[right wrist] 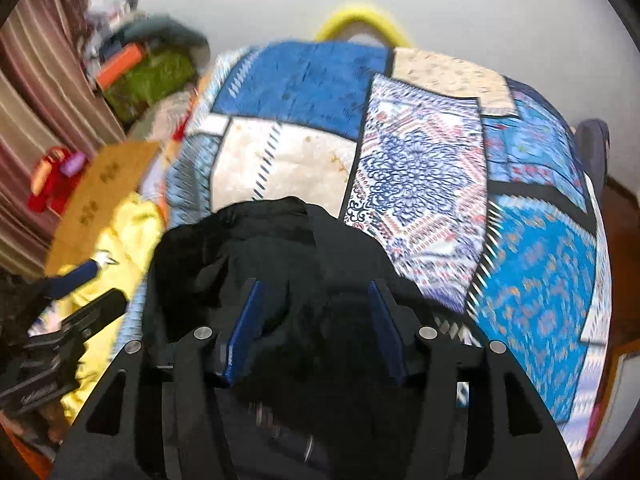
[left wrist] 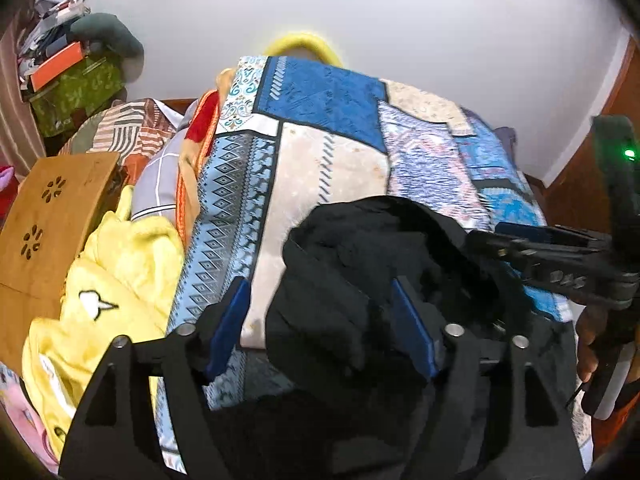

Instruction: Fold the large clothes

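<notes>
A bunched black garment [left wrist: 380, 256] lies on the patchwork bedspread [left wrist: 320, 152], near the front edge of the bed. My left gripper [left wrist: 320, 328] is open, its blue pads on either side of the garment's left part. The right gripper shows at the right of the left wrist view [left wrist: 560, 256]. In the right wrist view my right gripper [right wrist: 316, 328] is open over the same black garment [right wrist: 272, 248], cloth lying between its blue pads. The left gripper appears at the left there [right wrist: 64, 332]. That view is motion-blurred.
A yellow garment [left wrist: 120, 280] lies crumpled left of the black one. A wooden lap table [left wrist: 52, 216] stands at the bed's left side. Piled clothes and boxes [left wrist: 80, 80] fill the far left corner. A white wall [left wrist: 360, 20] is behind the bed.
</notes>
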A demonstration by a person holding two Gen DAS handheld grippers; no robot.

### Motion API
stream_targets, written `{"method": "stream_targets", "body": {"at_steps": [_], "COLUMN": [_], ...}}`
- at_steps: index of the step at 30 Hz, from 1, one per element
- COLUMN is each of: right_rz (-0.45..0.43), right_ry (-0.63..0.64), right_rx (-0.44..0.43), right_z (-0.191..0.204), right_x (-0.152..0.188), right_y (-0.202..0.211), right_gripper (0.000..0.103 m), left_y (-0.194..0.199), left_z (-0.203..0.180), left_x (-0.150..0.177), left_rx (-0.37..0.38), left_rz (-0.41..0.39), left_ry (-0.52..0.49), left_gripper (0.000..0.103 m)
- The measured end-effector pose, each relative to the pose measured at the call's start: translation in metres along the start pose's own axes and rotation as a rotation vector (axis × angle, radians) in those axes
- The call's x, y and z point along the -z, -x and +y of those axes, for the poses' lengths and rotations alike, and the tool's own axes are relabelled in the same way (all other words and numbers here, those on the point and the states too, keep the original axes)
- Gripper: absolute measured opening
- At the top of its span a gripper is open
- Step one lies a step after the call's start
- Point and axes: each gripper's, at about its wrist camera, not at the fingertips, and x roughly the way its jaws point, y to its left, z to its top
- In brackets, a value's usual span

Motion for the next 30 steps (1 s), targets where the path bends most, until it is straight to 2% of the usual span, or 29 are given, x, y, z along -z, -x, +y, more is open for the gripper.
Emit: {"method": "stream_targets", "body": {"at_steps": [3, 6, 7, 8, 11, 13, 16, 17, 18, 21, 24, 27, 30], "right_rz": [0.038, 0.050, 0.042, 0.031, -0.023, -0.065, -0.136, -0.157, -0.181, -0.218, -0.243, -0.257, -0.251], "right_ry": [-0.008, -0.046, -0.045, -0.032, -0.023, -0.028, -0.021, -0.020, -0.020, -0.031, -0.027, -0.016, -0.004], "right_rx": [0.073, 0.086, 0.094, 0.097, 0.099, 0.098, 0.092, 0.090, 0.079, 0.035, 0.011, 0.002, 0.003], "right_z": [-0.004, -0.022, -0.027, -0.030, -0.035, -0.036, -0.036, -0.036, -0.039, -0.047, -0.049, -0.045, -0.036], "right_x": [-0.005, -0.006, -0.004, -0.003, 0.005, 0.009, 0.019, 0.022, 0.028, 0.043, 0.068, 0.100, 0.136], "right_y": [-0.032, -0.053, -0.056, -0.057, -0.046, -0.030, 0.006, 0.019, 0.037, 0.076, 0.112, 0.140, 0.157], "right_gripper": [0.051, 0.050, 0.043, 0.030, 0.016, 0.014, 0.012, 0.012, 0.012, 0.011, 0.010, 0.010, 0.010], "left_y": [-0.024, -0.040, -0.046, -0.051, -0.067, -0.074, -0.080, -0.079, -0.078, -0.058, -0.021, 0.022, 0.069], "left_z": [0.013, 0.025, 0.028, 0.029, 0.027, 0.022, 0.013, 0.009, 0.006, -0.004, -0.020, -0.041, -0.066], "left_x": [-0.002, -0.001, 0.000, 0.001, 0.005, 0.007, 0.009, 0.009, 0.009, 0.008, 0.008, 0.011, 0.024], "left_rx": [-0.014, 0.034, 0.053, 0.062, 0.105, 0.119, 0.116, 0.112, 0.115, 0.147, 0.163, 0.180, 0.170], "left_rz": [0.028, 0.063, 0.076, 0.086, 0.121, 0.142, 0.162, 0.169, 0.172, 0.144, 0.095, 0.047, -0.011], "left_ry": [0.045, 0.102, 0.123, 0.136, 0.160, 0.176, 0.178, 0.170, 0.166, 0.162, 0.120, 0.043, -0.078], "left_gripper": [0.077, 0.077, 0.077, 0.077, 0.077, 0.073, 0.043, 0.027, 0.021, 0.014, 0.011, 0.011, 0.011]}}
